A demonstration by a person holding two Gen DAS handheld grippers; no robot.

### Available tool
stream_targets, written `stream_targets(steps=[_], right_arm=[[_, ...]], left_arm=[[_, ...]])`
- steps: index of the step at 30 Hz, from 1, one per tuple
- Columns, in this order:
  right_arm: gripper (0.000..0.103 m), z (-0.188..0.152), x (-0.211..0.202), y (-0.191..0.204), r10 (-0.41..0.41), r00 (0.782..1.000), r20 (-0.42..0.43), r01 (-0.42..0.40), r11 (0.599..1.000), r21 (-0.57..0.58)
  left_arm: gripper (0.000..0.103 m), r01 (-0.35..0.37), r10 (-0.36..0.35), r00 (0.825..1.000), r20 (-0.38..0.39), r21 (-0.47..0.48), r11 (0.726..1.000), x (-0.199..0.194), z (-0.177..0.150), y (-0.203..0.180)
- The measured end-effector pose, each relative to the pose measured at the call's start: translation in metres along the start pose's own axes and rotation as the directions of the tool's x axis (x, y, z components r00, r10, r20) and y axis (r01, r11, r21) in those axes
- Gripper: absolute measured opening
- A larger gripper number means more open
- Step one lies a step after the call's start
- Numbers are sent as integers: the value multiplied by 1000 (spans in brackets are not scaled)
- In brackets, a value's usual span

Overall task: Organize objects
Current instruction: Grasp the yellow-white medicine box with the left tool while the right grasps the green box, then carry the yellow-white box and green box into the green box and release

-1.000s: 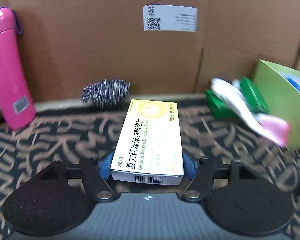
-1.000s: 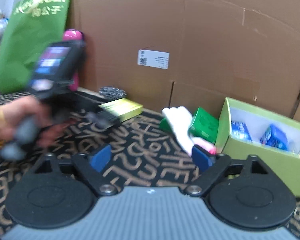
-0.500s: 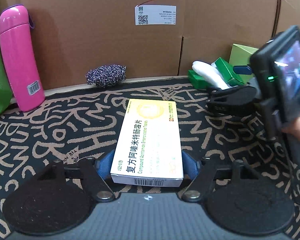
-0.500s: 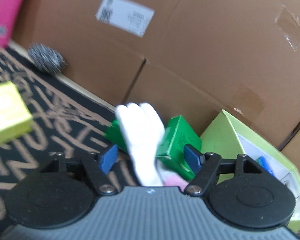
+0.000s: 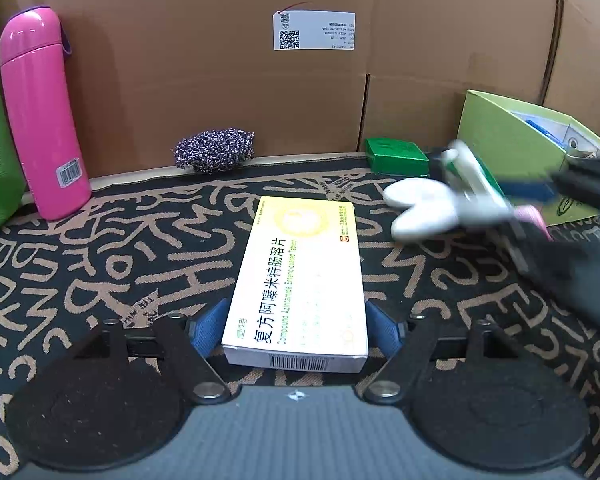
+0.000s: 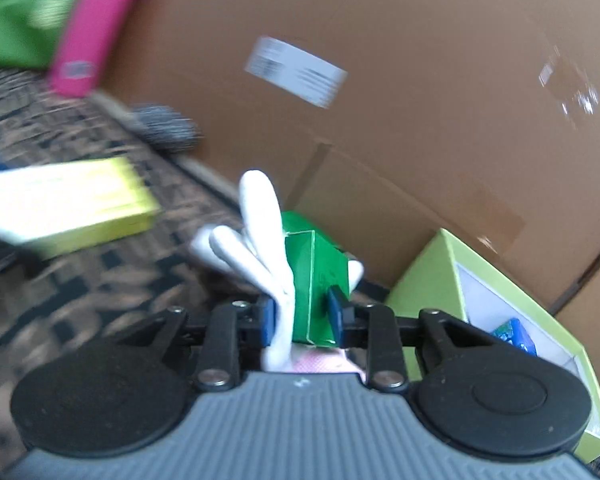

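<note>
Against a cardboard wall [image 5: 204,80], a lime box [image 6: 452,276] stands at right. The left tongs [image 5: 296,326] pinch a yellow medicine carton [image 5: 300,276] lying on the patterned worktop [image 5: 100,264]; the right tongs [image 6: 302,316] clamp a green box [image 6: 318,280] and white glove [image 6: 260,236].

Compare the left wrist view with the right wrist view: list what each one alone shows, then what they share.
Left wrist only: the left tool with its fingers around the yellow medicine box, and a second green box lying by the cardboard wall.

Right wrist only: the right tool shut on a green box and white glove together.

Both: pink bottle, scouring ball, lime open box, patterned mat.
</note>
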State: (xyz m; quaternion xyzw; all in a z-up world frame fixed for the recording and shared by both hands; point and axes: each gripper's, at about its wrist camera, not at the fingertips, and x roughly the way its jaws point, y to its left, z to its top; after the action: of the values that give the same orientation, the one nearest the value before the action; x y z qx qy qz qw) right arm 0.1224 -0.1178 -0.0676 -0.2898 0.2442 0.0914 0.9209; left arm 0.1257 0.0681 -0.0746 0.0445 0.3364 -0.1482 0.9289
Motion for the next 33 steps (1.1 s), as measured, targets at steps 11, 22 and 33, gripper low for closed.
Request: stream_targets(steps=[11, 22, 33], right_arm=[[78, -27, -104, 4, 245, 959, 141, -257, 963, 79], [86, -10, -6, -33, 296, 953, 67, -293, 841, 456], [68, -38, -38, -46, 311, 949, 47, -301, 857, 417]], left_arm=[[95, -61, 61, 998, -30, -7, 998, -5, -8, -4], [96, -124, 122, 991, -63, -29, 992, 12, 7, -7], [74, -63, 64, 997, -32, 37, 997, -2, -6, -18]])
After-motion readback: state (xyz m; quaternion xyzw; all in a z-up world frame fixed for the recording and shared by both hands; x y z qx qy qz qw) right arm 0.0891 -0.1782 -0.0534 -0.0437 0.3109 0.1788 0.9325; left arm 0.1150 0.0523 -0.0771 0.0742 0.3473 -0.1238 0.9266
